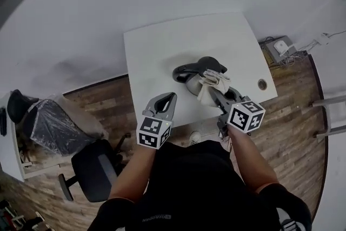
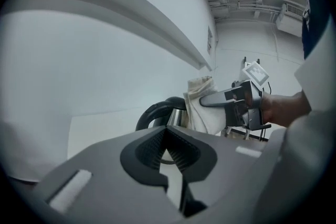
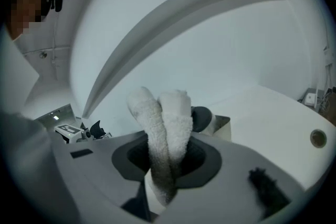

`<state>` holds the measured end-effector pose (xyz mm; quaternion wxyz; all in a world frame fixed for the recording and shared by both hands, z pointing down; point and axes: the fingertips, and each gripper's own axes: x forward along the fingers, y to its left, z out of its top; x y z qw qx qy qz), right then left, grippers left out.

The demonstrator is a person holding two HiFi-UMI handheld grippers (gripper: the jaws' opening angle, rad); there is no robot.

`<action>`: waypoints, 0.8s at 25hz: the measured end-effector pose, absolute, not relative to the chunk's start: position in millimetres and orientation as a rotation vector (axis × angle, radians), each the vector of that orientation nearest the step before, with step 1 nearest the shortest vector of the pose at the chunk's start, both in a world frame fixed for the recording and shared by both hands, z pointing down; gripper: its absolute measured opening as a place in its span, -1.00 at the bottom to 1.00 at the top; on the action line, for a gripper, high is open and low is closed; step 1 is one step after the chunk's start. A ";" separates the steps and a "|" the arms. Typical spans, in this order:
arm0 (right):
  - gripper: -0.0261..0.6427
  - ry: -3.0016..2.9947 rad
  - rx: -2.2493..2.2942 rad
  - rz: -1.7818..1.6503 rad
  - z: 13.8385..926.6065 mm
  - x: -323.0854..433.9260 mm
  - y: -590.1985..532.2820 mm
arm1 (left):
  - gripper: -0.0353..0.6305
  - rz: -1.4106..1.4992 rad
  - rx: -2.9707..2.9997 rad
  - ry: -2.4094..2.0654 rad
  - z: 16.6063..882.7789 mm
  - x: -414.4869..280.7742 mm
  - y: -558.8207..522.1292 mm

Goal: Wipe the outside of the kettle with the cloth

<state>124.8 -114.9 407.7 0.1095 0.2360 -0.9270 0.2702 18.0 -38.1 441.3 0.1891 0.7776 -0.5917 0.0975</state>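
Note:
A steel kettle (image 1: pixel 190 83) with a black handle and lid stands on the white table (image 1: pixel 157 51) near its front edge. A cream cloth (image 1: pixel 211 85) is draped against the kettle's right side, and my right gripper (image 1: pixel 214 91) is shut on it. In the right gripper view the cloth (image 3: pixel 167 123) rises bunched between the jaws, with the kettle (image 3: pixel 206 119) just behind. My left gripper (image 1: pixel 171 97) hovers to the kettle's near left, shut and holding nothing. The left gripper view has the kettle (image 2: pixel 155 111), cloth (image 2: pixel 202 105) and right gripper (image 2: pixel 227 100) ahead of the left gripper (image 2: pixel 166 131).
A cable hole (image 1: pixel 263 84) sits at the table's right front corner. On the wood floor are a black office chair (image 1: pixel 92 167), a plastic-wrapped chair (image 1: pixel 54 124), a power strip with cables (image 1: pixel 281 47) and a metal frame (image 1: pixel 331 116).

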 end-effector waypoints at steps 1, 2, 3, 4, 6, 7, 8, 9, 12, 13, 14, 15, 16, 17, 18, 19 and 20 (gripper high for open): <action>-0.63 -2.747 0.655 0.767 403.2 130.6 -112.0 | -0.87 0.267 2.152 -1.711 438.0 19.8 -29.3; -0.63 -2.758 0.612 0.740 401.9 134.3 -107.4 | -0.87 0.270 2.120 -1.745 436.7 23.0 -18.7; -0.63 -2.756 0.563 0.718 403.7 135.1 -100.9 | -0.87 0.282 2.089 -1.768 437.0 26.6 -6.2; -0.63 -2.748 0.508 0.704 406.9 132.5 -92.4 | -0.87 0.295 2.057 -1.786 437.3 29.9 8.2; -0.63 -2.736 0.398 0.685 410.6 122.1 -73.8 | -0.87 0.302 2.008 -1.816 433.3 34.6 36.5; -0.63 -2.741 0.356 0.672 408.9 116.4 -66.6 | -0.87 0.295 1.997 -1.829 428.5 35.2 47.3; -0.63 -2.751 0.326 0.661 405.1 111.9 -60.7 | -0.87 0.285 1.991 -1.840 423.1 34.8 56.2; -0.63 -2.763 0.309 0.653 400.5 109.1 -54.7 | -0.87 0.276 1.985 -1.847 418.2 34.3 65.3; -0.63 -2.796 0.310 0.644 387.8 106.1 -34.0 | -0.87 0.269 1.973 -1.873 404.3 30.5 97.6; -0.63 -2.804 0.324 0.644 383.4 109.2 -28.2 | -0.87 0.259 1.983 -1.878 399.4 31.3 104.4; -0.63 -2.808 0.344 0.651 379.3 115.2 -21.9 | -0.87 0.241 2.000 -1.875 394.9 34.1 109.8; -0.63 -2.809 0.361 0.661 376.3 122.8 -13.1 | -0.87 0.217 2.017 -1.868 391.4 38.0 115.9; -0.63 -2.806 0.373 0.667 374.9 130.7 -0.7 | -0.87 0.195 2.031 -1.861 388.9 42.1 123.7; -0.63 -2.799 0.380 0.660 375.2 138.4 15.0 | -0.87 0.178 2.045 -1.857 387.2 45.9 132.4; -0.63 -2.792 0.389 0.644 376.4 146.8 31.8 | -0.87 0.165 2.061 -1.852 386.0 50.0 140.4; -0.63 -2.784 0.402 0.628 377.8 156.8 47.5 | -0.87 0.151 2.081 -1.843 385.5 55.5 146.4; -0.63 -2.780 0.420 0.617 378.5 168.6 61.6 | -0.87 0.133 2.102 -1.828 385.4 62.8 150.5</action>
